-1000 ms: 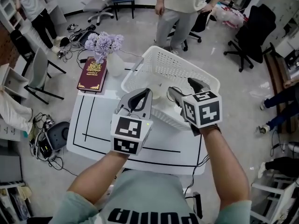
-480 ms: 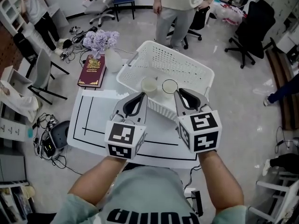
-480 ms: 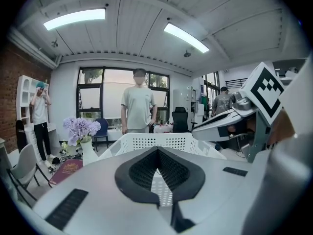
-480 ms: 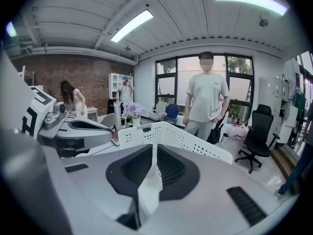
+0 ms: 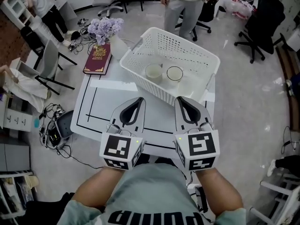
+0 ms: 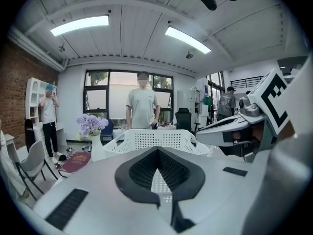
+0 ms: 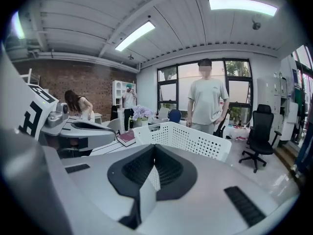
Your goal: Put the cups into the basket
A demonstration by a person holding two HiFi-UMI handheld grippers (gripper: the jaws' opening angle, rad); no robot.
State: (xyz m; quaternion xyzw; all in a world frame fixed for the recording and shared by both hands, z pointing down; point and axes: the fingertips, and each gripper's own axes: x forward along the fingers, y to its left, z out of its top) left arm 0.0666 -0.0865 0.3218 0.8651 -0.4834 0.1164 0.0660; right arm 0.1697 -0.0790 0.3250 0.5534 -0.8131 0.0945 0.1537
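Head view: pale cup (image 5: 153,72) and clear cup (image 5: 175,73) stand upright inside the white basket (image 5: 206,56). My left hand-held gripper (image 5: 138,99) and right hand-held gripper (image 5: 180,99) are both closed, empty. Cups judged light, rigid, possibly brittle; pinch one rim wall.

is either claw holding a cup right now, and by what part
Nothing is held. The left claw and right claw are both shut and empty; the cups sit inside the white basket.
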